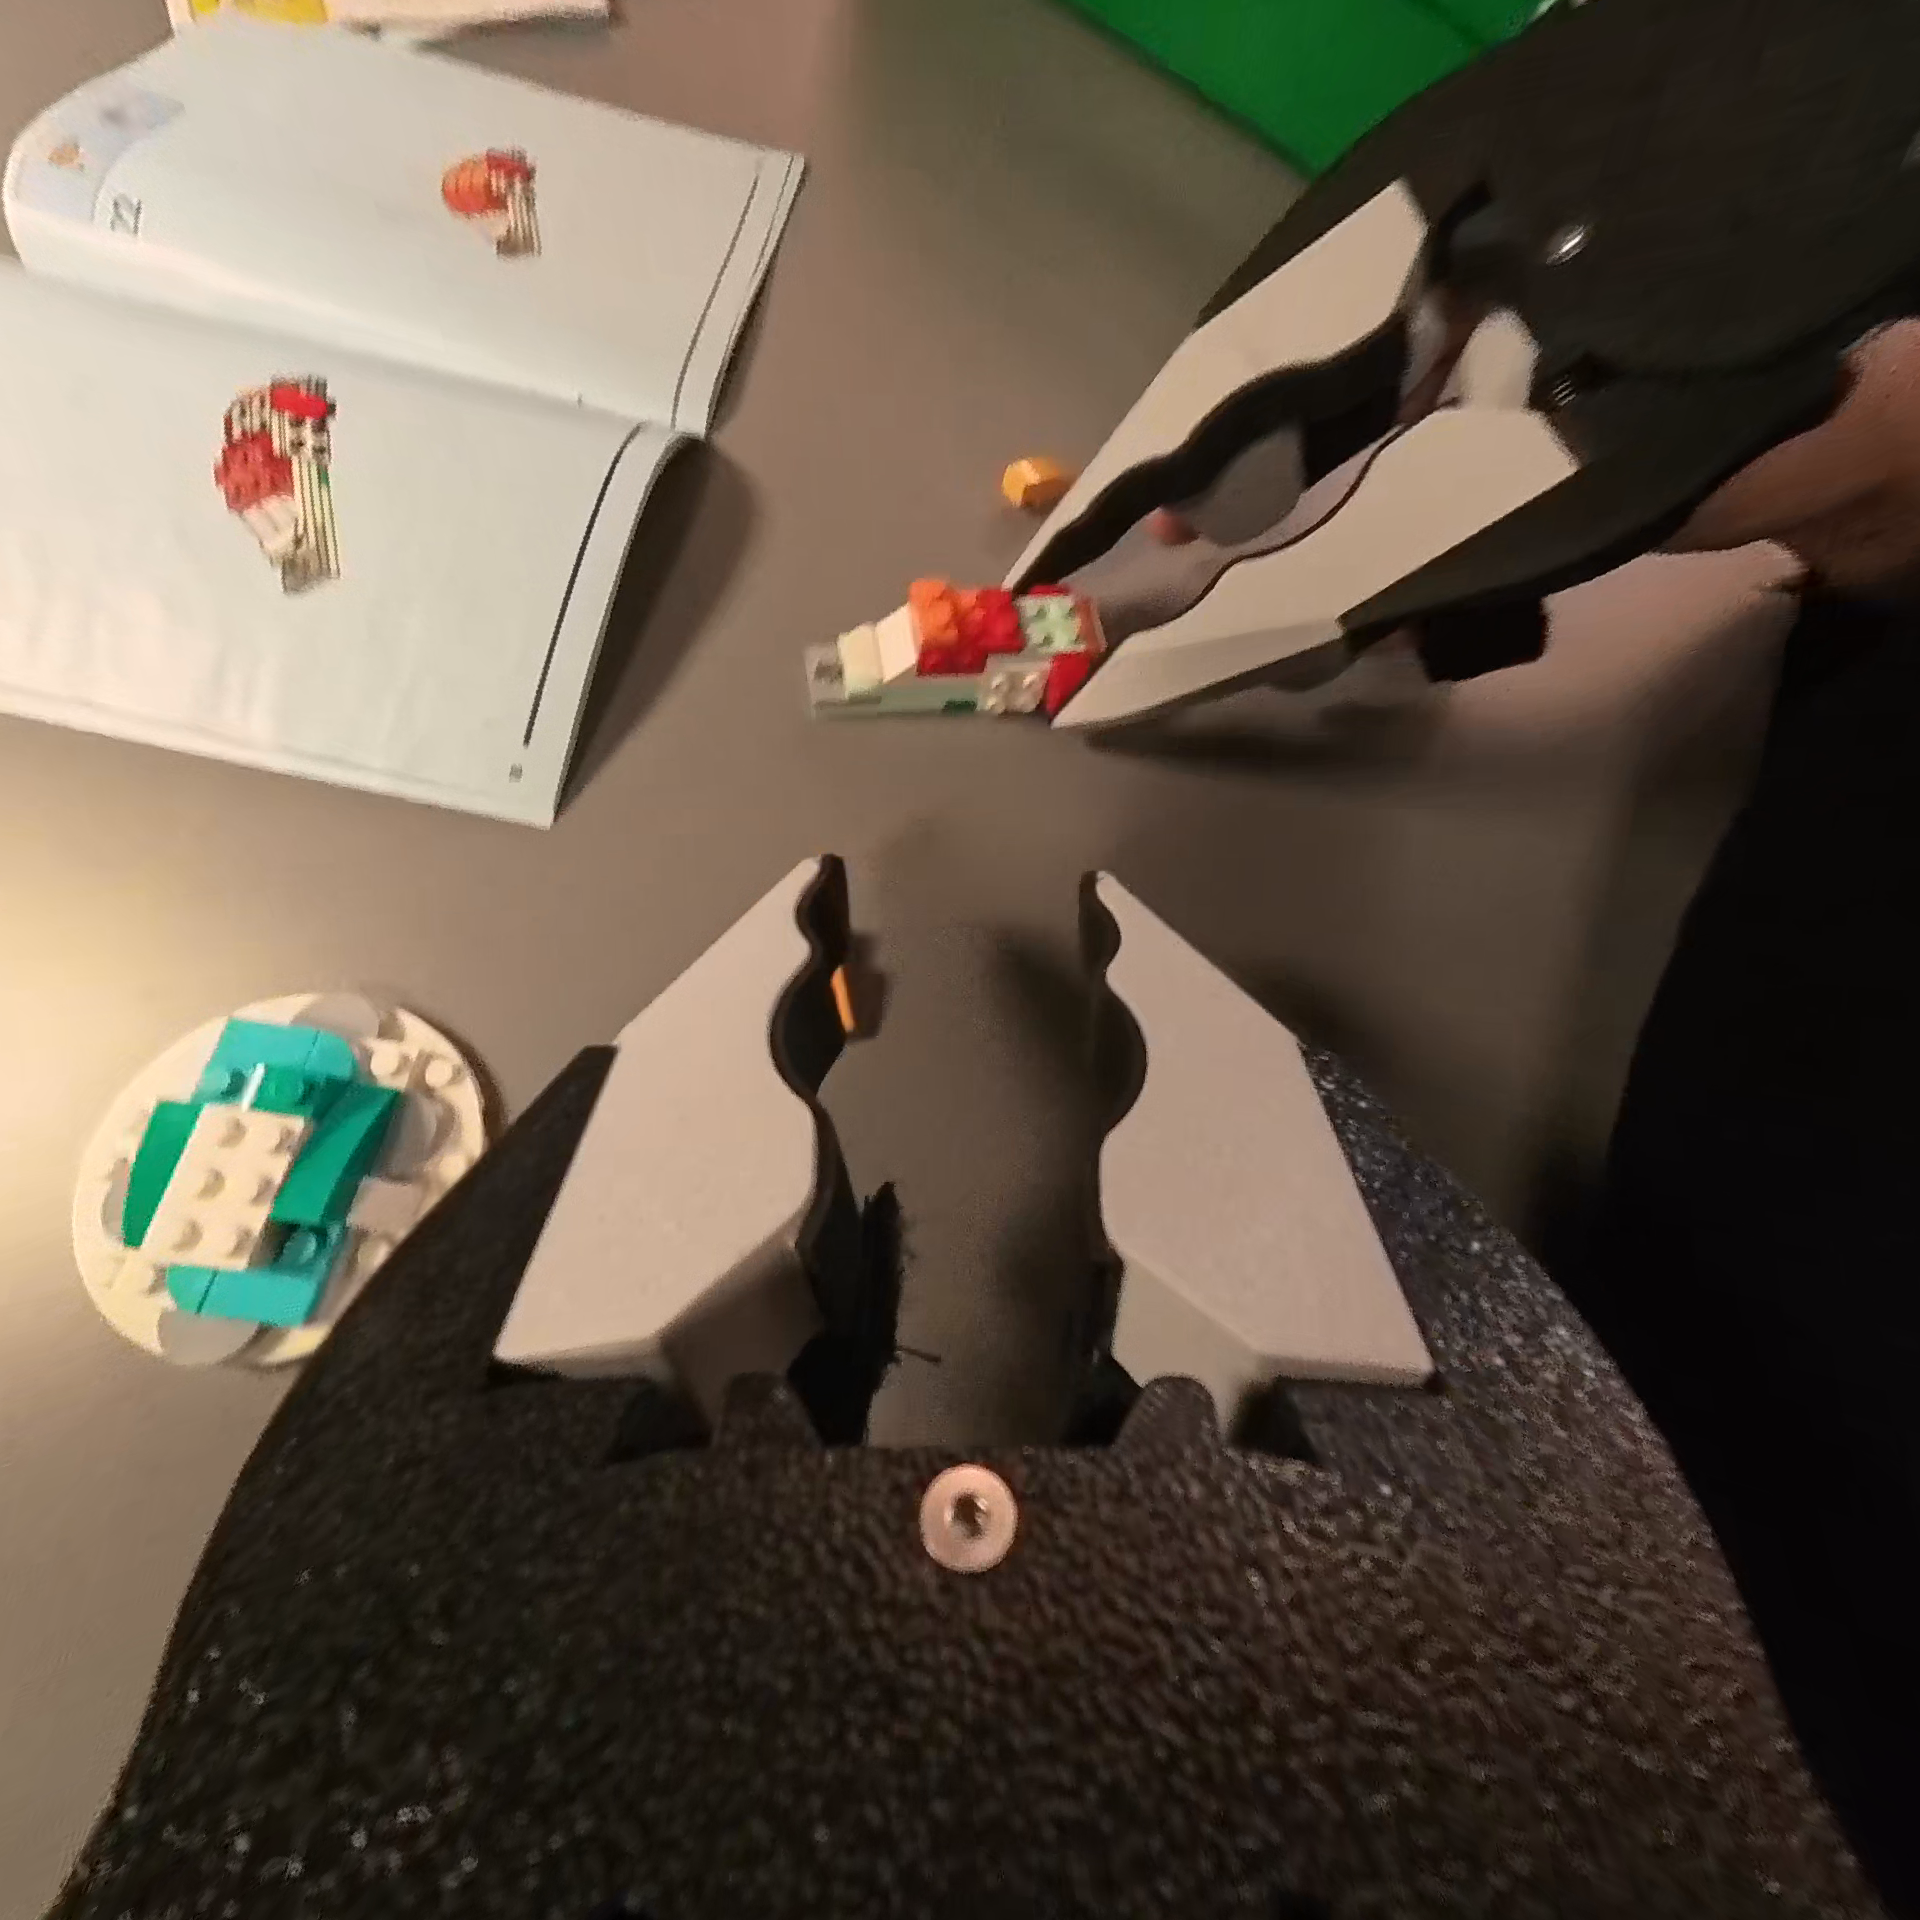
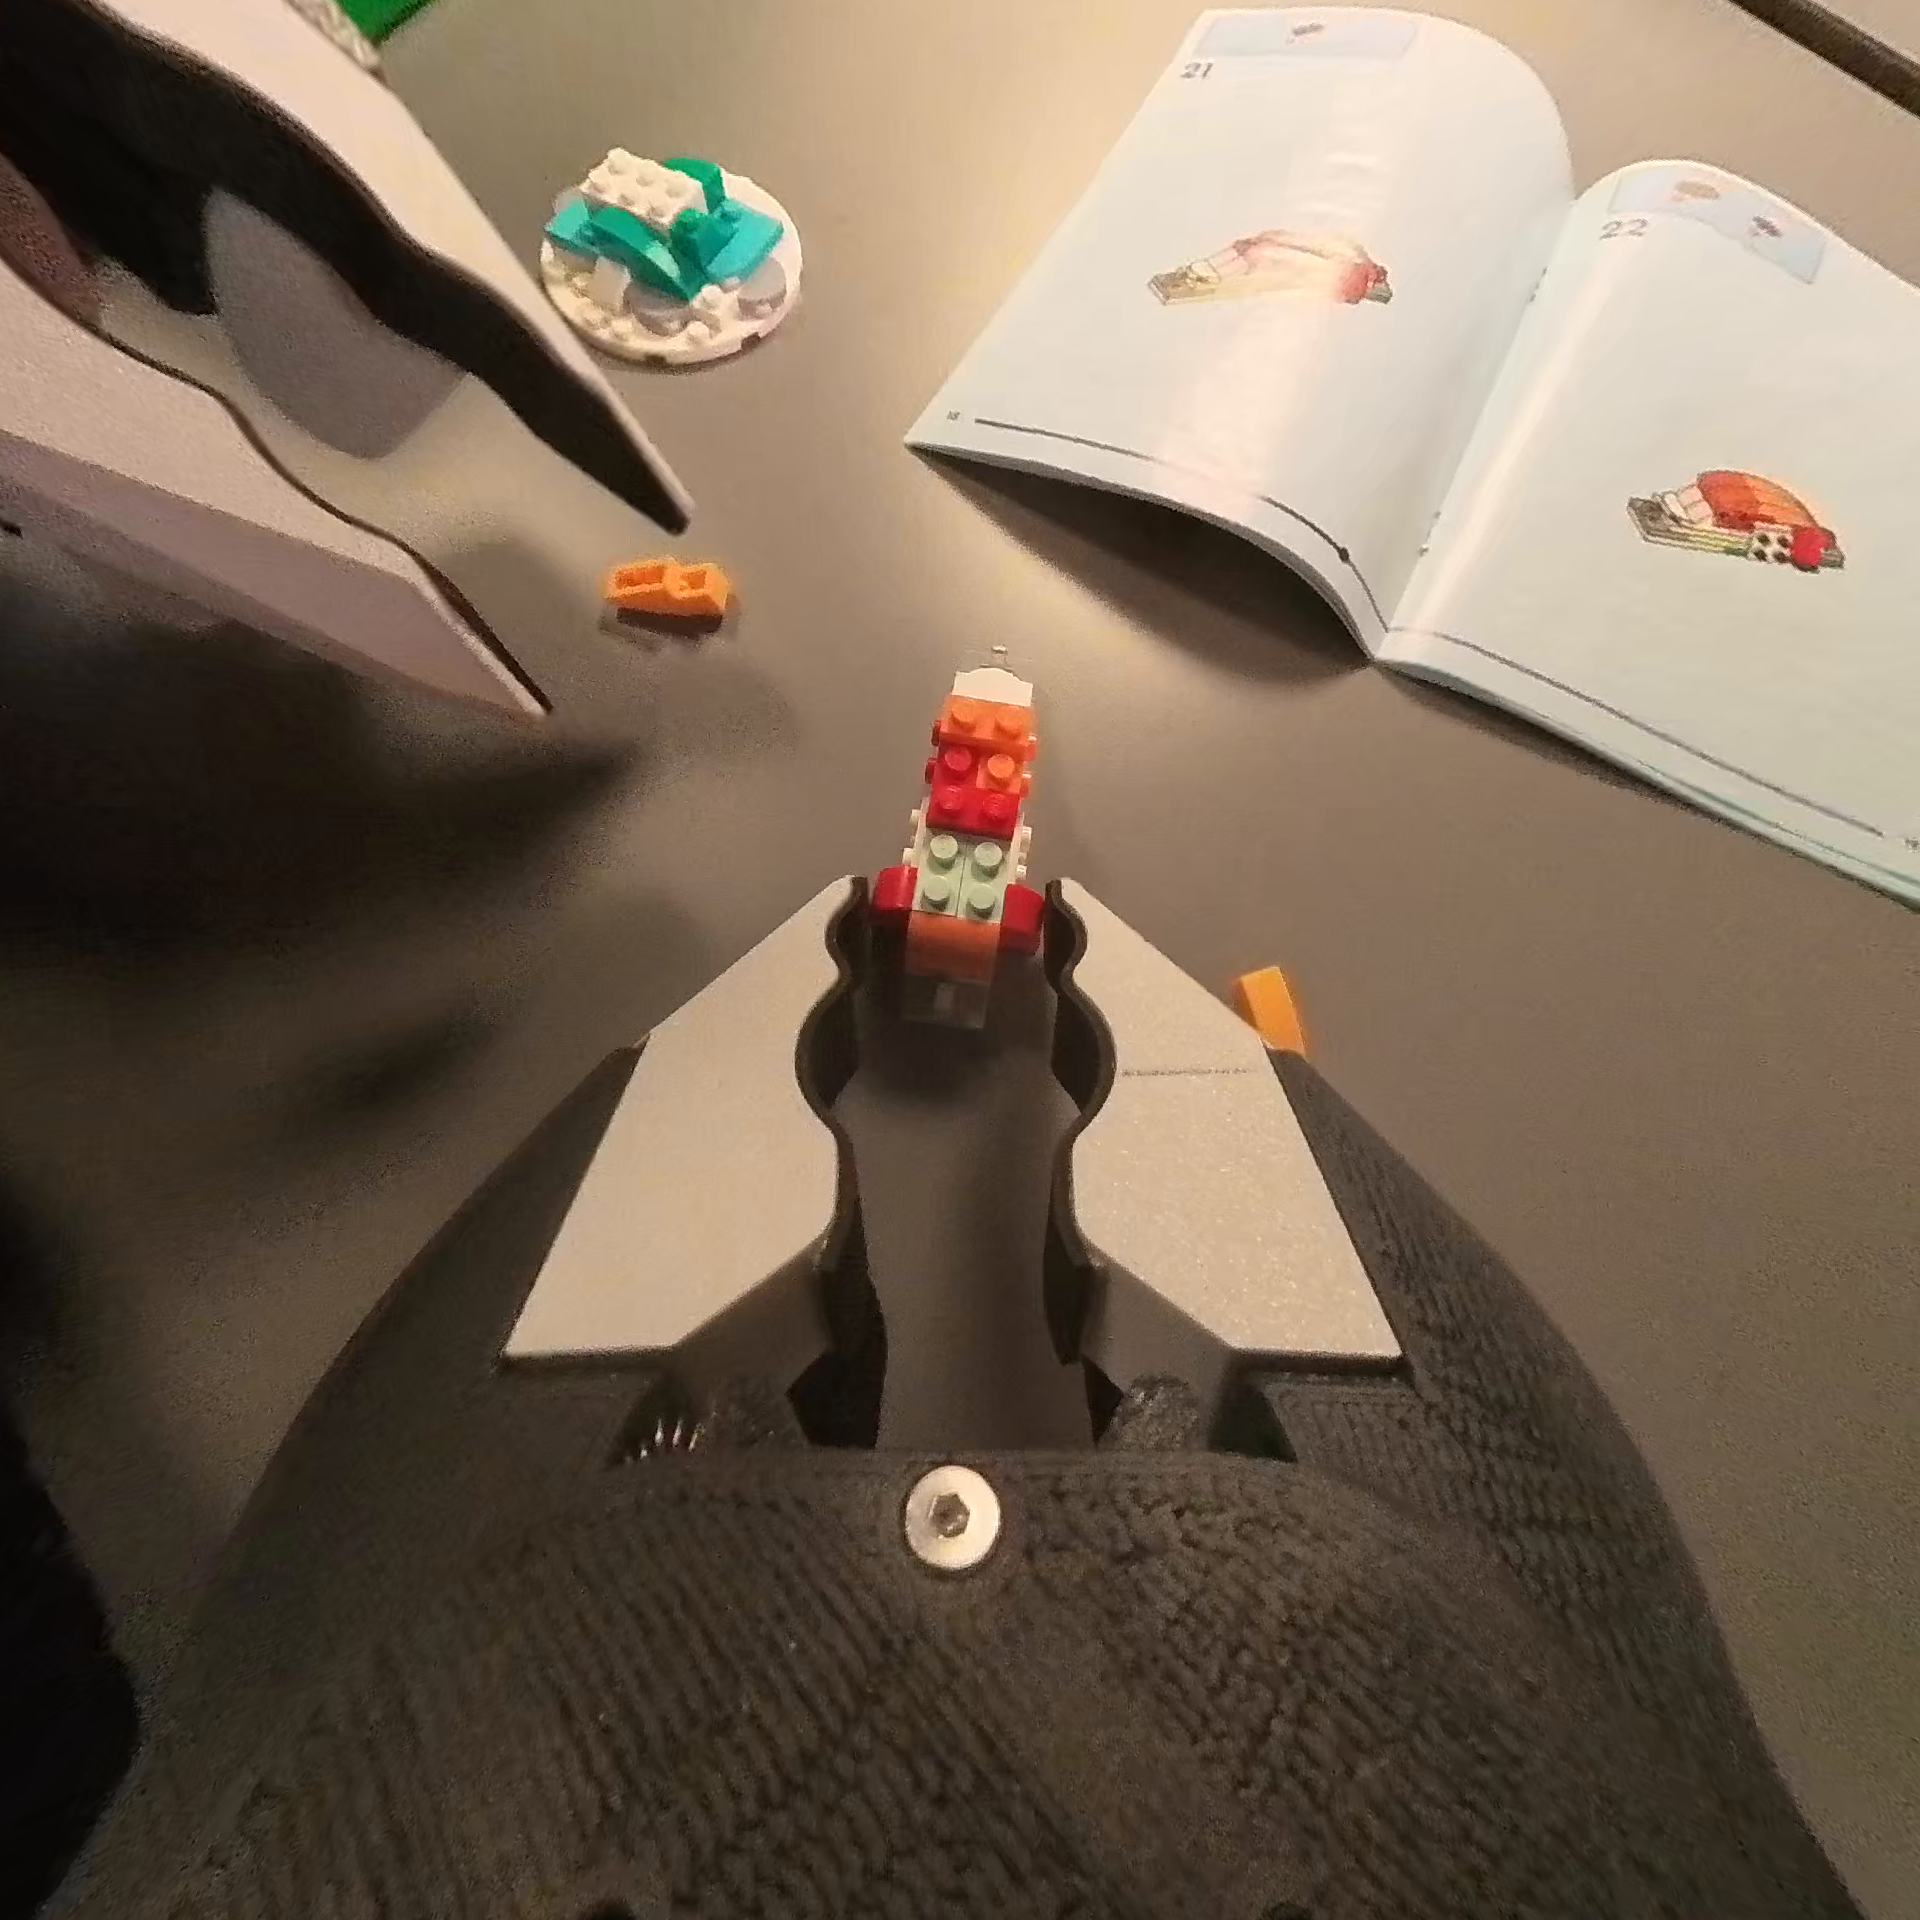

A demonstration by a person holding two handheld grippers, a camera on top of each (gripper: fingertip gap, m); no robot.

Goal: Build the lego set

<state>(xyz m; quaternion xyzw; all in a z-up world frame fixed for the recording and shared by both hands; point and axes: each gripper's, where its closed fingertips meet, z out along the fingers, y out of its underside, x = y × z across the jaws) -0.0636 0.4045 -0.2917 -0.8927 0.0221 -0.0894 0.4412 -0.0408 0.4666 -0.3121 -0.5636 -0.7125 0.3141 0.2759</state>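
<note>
A small model of red, orange, white and pale green bricks lies on the dark table. My right gripper is shut on its near end, with the fingertips against the red round pieces on both sides. It also shows in the left wrist view, holding the model. My left gripper is open and empty, low over the table. An orange brick lies just off its tips; it peeks out beside one finger.
An open instruction booklet lies beyond the model. A teal and white build on a round white plate stands to the side. A second orange piece lies by the right gripper. A green sheet lies at the far edge. The left gripper's tips are roughly 8 cm from the right gripper's.
</note>
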